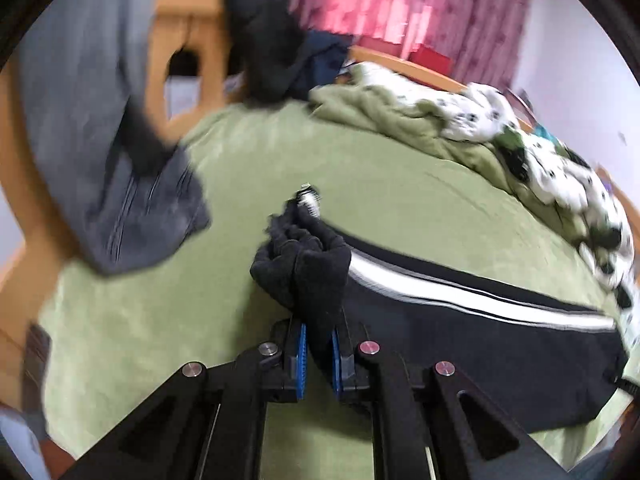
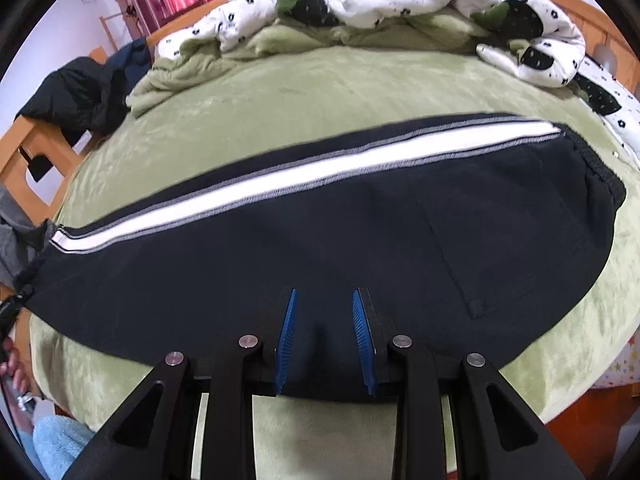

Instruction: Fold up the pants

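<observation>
1. The pants (image 2: 320,240) — black, with a white side stripe (image 2: 280,184) edged in grey — lie stretched sideways across the green bed cover (image 2: 320,88).
2. The left gripper (image 1: 318,344) is clenched on a bunched black end of the pants (image 1: 304,268), the cloth pinched between its blue pads (image 1: 302,356); from the left wrist view the leg runs off to the right.
3. The right gripper (image 2: 325,340) hangs over the near edge of the pants, its blue pads (image 2: 286,340) spread apart with flat cloth showing between them — released, not gripping.
4. A white spotted quilt (image 2: 380,4) is heaped at the far side of the bed.
5. A grey garment (image 1: 120,184) lies at the bed's left edge, blurred.
</observation>
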Available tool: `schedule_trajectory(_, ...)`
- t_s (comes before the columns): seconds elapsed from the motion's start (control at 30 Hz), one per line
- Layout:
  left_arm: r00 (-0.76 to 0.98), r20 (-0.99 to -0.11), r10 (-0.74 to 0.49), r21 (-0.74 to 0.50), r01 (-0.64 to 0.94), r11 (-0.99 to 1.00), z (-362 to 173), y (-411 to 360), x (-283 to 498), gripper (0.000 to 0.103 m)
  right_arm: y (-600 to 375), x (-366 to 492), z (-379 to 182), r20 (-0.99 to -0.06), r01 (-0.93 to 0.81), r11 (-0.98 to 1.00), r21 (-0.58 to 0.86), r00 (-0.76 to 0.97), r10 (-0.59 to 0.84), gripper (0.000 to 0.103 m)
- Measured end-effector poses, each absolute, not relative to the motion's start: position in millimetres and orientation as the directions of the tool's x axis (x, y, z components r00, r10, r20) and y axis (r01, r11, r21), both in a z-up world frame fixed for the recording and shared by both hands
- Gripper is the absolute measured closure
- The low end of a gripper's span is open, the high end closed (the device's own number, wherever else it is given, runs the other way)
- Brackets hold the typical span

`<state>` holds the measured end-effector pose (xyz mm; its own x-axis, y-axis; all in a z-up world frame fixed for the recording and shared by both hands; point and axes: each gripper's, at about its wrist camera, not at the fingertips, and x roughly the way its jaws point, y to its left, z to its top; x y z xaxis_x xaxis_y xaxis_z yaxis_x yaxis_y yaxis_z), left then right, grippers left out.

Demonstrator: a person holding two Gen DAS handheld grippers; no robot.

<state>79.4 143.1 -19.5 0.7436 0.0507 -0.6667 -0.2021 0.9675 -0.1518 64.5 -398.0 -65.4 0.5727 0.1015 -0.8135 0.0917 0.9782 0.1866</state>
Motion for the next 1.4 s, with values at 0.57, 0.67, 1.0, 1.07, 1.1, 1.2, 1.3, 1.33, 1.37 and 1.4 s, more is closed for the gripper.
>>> schedule_trajectory(0.57,0.594,-0.774,-0.219,-0.046,0.292,0.955,-85.2,-162.8,91.0,0.094,-499.7,23.1,-60.0,-0.742,0.245,0.897,0.367,0.659,0.123,0.069)
schedule_trajectory(0.67,0.537,-0.817,-0.209,-0.001,0.361,0.933,-109.1,-185.8,75.3,0.093,-506.6,16.6,-60.9,-0.744,0.256,0.903,0.345,0.661,0.097,0.069)
schedule_trajectory(1.0,0.54,-0.776,-0.327,-0.23,0.241,0.943,-62.9,-103.2,54.2,0.071,-460.0,27.2,-54.4,-0.736,0.136,0.957,0.254,0.669,0.101,0.064)
schedule_trajectory(1.07,0.621,-0.756,-0.208,-0.132,0.166,0.977,-47.8,-76.3,47.4,0.062,-445.8,30.1,-53.0,-0.733,0.096,0.968,0.233,0.671,0.11,0.062)
schedule_trajectory(1.1,0.669,-0.734,-0.115,-0.057,0.109,0.992,-40.3,-59.9,44.0,0.062,-433.2,33.3,-52.5,-0.734,0.062,0.974,0.219,0.668,0.123,0.06)
schedule_trajectory(1.2,0.716,-0.698,0.024,0.03,-0.004,1.0,-30.5,-23.1,45.0,0.062,-399.7,43.8,-54.4,-0.755,-0.022,0.969,0.245,0.623,0.205,0.053)
schedule_trajectory(1.3,0.72,-0.692,0.044,-0.028,-0.087,0.996,-29.9,16.5,46.6,0.062,-363.7,52.5,-59.0,-0.768,-0.106,0.958,0.266,0.577,0.277,0.046)
schedule_trajectory(1.33,0.712,-0.701,0.029,-0.077,-0.116,0.99,-32.4,30.5,48.9,0.062,-351.6,56.8,-61.7,-0.772,-0.123,0.954,0.275,0.563,0.295,0.045)
schedule_trajectory(1.37,0.704,-0.71,0.011,-0.12,-0.135,0.984,-35.3,39.4,53.3,0.062,-342.5,61.4,-65.3,-0.776,-0.128,0.95,0.286,0.551,0.308,0.045)
schedule_trajectory(1.4,0.693,-0.721,-0.011,-0.161,-0.151,0.975,-38.8,46.9,56.5,0.062,-333.5,67.2,-70.2,-0.783,-0.126,0.947,0.296,0.535,0.316,0.045)
